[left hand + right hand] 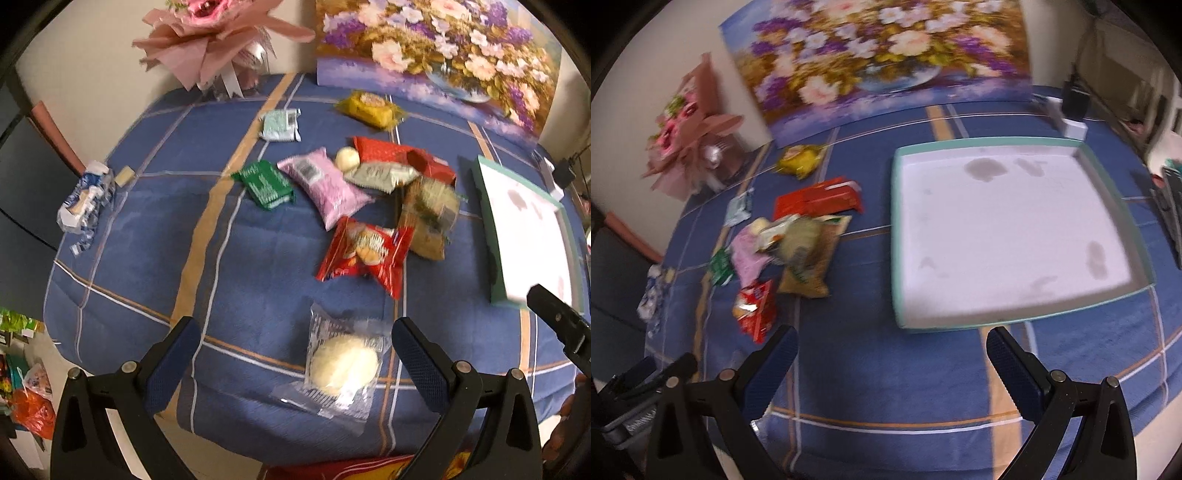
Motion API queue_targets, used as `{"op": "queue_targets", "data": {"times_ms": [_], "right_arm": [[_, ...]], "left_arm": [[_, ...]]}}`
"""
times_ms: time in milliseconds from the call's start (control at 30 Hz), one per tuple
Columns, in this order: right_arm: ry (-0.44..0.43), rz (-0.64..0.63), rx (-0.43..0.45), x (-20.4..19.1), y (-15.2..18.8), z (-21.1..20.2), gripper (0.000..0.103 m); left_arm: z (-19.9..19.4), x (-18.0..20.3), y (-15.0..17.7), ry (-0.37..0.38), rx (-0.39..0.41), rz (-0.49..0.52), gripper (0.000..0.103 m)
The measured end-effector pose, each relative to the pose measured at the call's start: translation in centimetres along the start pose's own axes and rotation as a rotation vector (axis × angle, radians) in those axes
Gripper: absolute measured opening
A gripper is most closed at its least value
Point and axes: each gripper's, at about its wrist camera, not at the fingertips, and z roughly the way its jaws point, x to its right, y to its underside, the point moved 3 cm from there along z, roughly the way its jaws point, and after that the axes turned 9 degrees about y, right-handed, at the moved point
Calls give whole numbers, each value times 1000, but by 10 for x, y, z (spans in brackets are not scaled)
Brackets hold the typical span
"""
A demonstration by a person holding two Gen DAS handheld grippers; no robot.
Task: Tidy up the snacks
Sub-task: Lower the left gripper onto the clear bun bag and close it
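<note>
Between your left gripper's widely spread fingers lies a clear-wrapped pale round bun, flat on the blue plaid tablecloth; the fingers stand to either side of it and grip nothing. Beyond it sits the snack pile: a red biscuit packet nearest, a pink packet and a green packet further left, and a tan packet with a blurred greenish one on top of it, their print too smeared to read. A red pouch is partly covered by a grey-green sachet, and a small round sweet touches its left end. A mint packet and a yellow packet lie apart, nearer the flower painting. At the table's left edge a crumpled blue-and-white wrapper rests close to the drop.

Your right gripper is also spread wide and holds nothing, hovering over bare cloth just short of the teal-rimmed tray. The tray's white floor is stained but carries no snacks. Its near rim is blurred. From the left view the tray's right side is cut off by the frame and by a dark part of the other tool. Open cloth runs between the pile and the tray, and across the near table edge below both grippers.
</note>
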Motion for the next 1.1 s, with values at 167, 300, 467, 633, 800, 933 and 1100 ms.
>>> {"op": "queue_targets", "data": {"times_ms": [167,300,467,633,800,933,1100], "right_arm": [[-34,-48,-24,-20,6,7,103],[-52,-83,-51,-33,10,15,103],[-35,-128,-48,-43,12,19,103],[-25,-139,-56,-44,14,21,103],[-34,-138,-59,-45,13,22,103],[-62,-123,-69,-49,12,26,103],[-126,-105,-83,-60,10,29,103]], "left_arm": [[23,-4,11,55,-78,-14,103],[44,-3,18,134,-157,-51,103],[73,3,26,173,-217,-70,87],[103,16,31,187,-218,-50,60],[128,23,35,204,-206,-67,56],[143,30,35,224,-187,-104,55],[160,21,29,217,-156,-171,54]]}}
